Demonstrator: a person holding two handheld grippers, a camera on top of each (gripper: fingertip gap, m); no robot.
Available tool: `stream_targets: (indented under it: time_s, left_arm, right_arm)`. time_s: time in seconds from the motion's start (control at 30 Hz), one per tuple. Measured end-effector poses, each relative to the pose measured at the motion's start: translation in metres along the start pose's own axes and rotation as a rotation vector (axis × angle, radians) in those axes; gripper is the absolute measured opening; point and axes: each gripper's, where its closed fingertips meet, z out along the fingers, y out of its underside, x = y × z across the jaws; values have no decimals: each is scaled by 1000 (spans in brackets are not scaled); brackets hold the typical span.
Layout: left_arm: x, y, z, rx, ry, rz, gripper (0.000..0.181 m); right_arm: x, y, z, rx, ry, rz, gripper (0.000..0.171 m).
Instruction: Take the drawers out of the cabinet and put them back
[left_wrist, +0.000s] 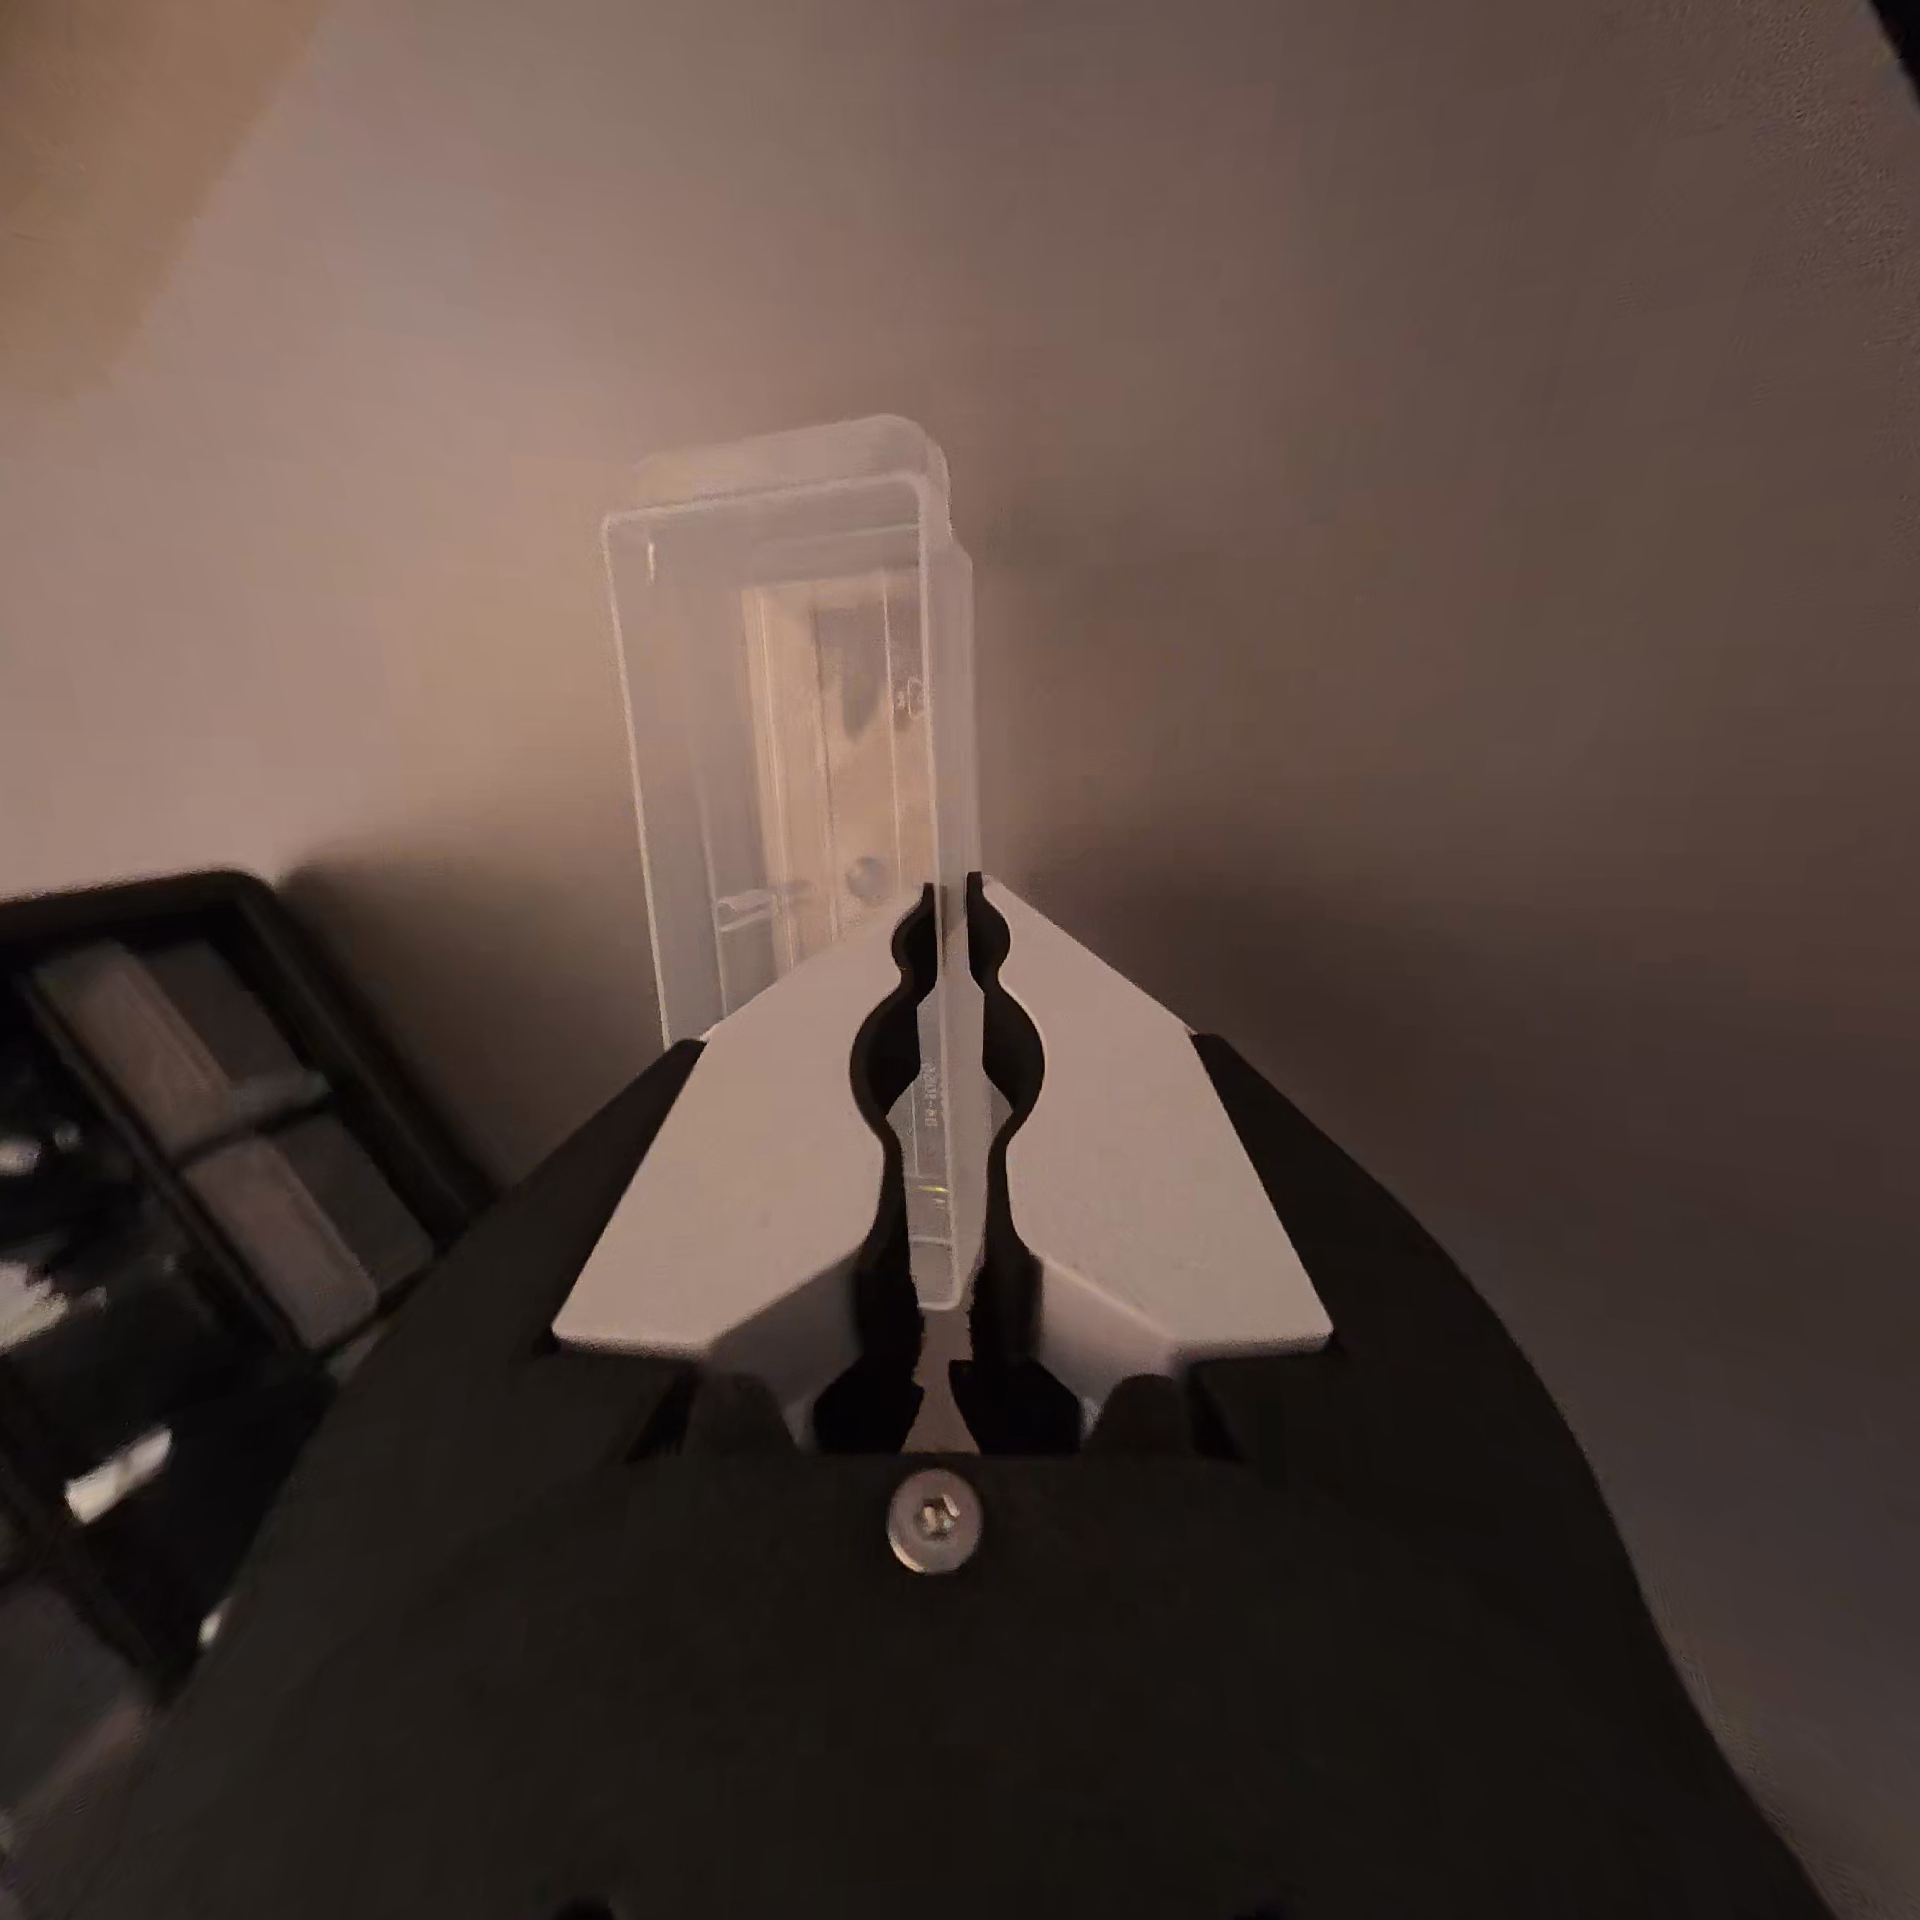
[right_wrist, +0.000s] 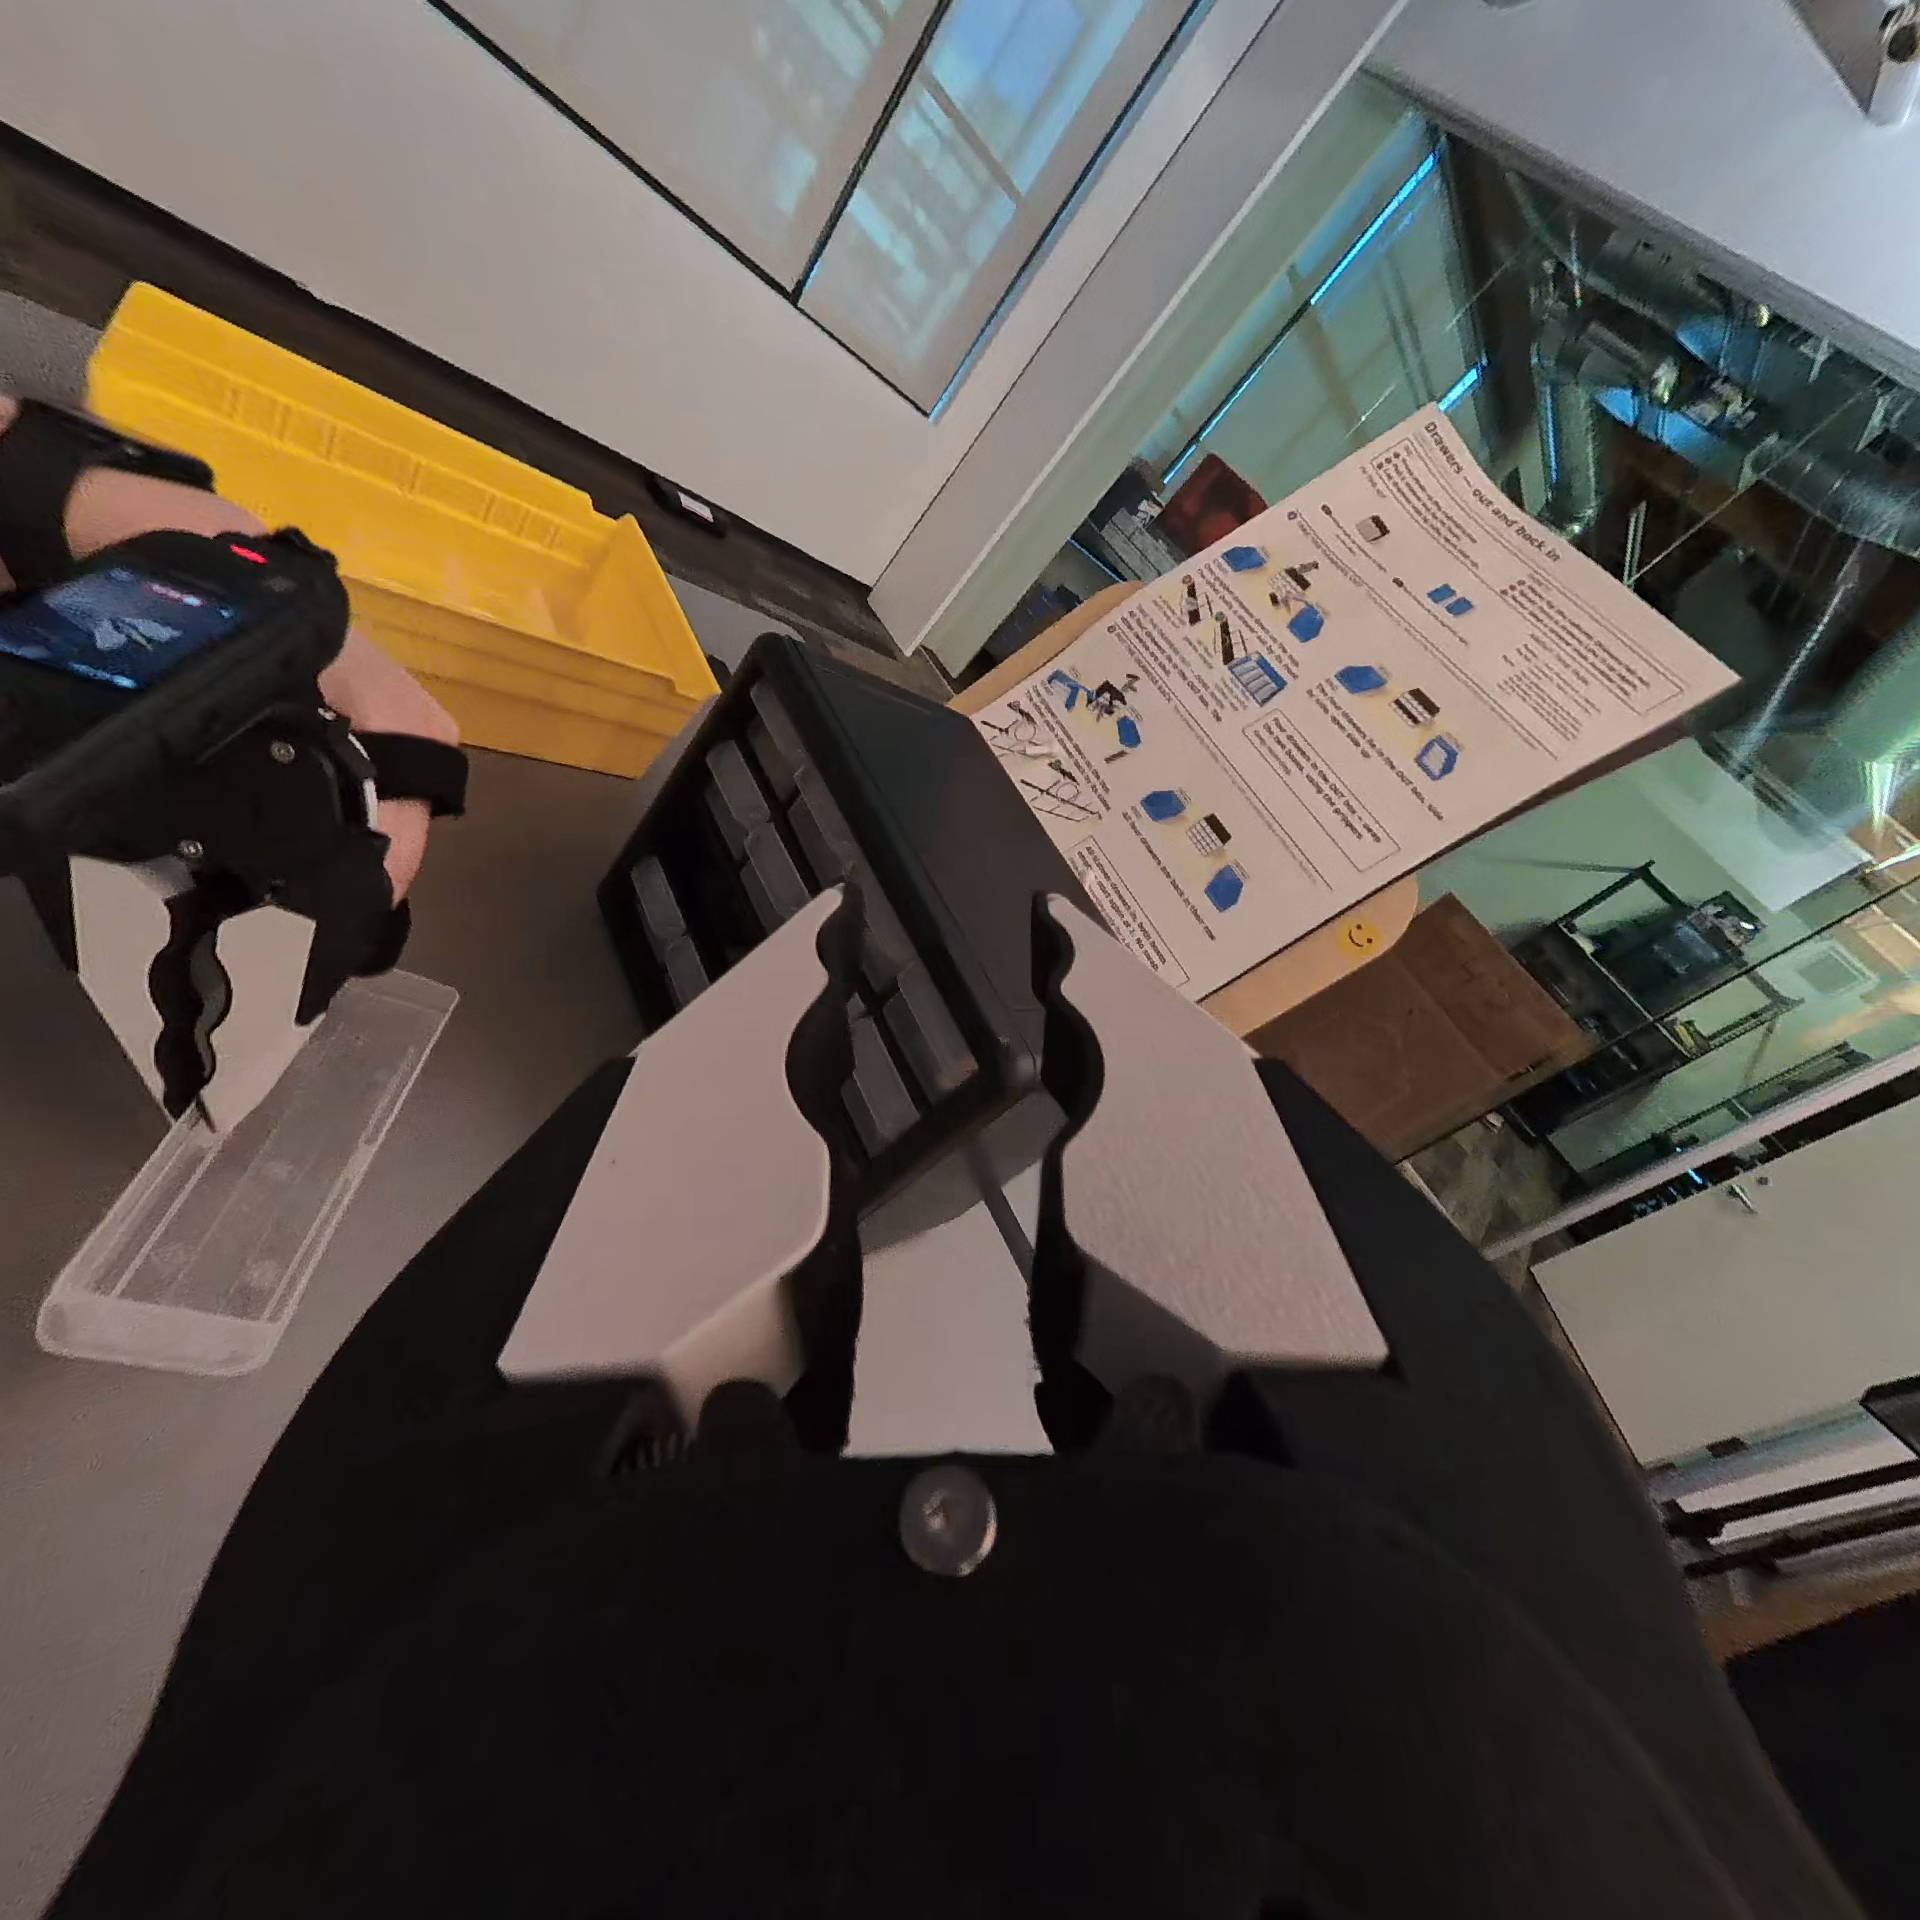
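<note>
In the left wrist view, the left gripper (left_wrist: 948, 894) fills the lower half of the frame, its jaws drawn close together and clamped on the thin wall of a clear plastic drawer (left_wrist: 800, 717), which runs up from the fingertips to the middle of the frame over a grey table (left_wrist: 1455, 520). At the left edge, lower down, sits a corner of the black cabinet (left_wrist: 187, 1091), with several drawer fronts showing in its slots. In the right wrist view, the right gripper (right_wrist: 940, 914) takes the lower centre with its jaws spread apart and nothing between them; the cabinet (right_wrist: 904, 748) lies just beyond its fingertips in the middle of the frame. At the left, the left gripper (right_wrist: 203, 1122), held by a hand (right_wrist: 384, 707), pinches the near wall of the drawer (right_wrist: 249, 1174), which rests on the table (right_wrist: 520, 935) at the lower left. A yellow bin (right_wrist: 416, 540) stands at the upper left, and a printed instruction sheet (right_wrist: 1351, 675) hangs right of centre.
</note>
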Motion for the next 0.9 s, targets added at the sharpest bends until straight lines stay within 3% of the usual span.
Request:
stream_targets:
  time_s: [0.27, 0.33, 0.43, 0.57, 0.6, 0.7, 0.9]
  left_arm:
    - [-20, -11, 20, 48, 19, -24, 6]
    - [-32, -9, 12, 49, -45, -77, 37]
    - [-59, -11, -28, 137, -192, -140, 44]
    - [-114, -10, -135, 374, -533, -306, 49]
    - [-128, 0, -165, 441, -639, -374, 52]
    - [-165, 72, -238, 493, -1022, -642, 31]
    - [-178, 147, -250, 637, -1092, -1043, 0]
  right_arm:
    - [19, 8, -10, 34, 18, 53, 30]
    - [19, 8, -7, 46, 9, 59, 30]
    - [17, 9, -1, 41, -7, 50, 30]
    - [11, 14, 13, 11, -39, 51, 30]
    - [8, 16, 17, -4, -50, 48, 31]
    - [-1, 23, 28, -68, -67, 14, 31]
    - [-20, 31, 44, -180, -94, -22, 32]
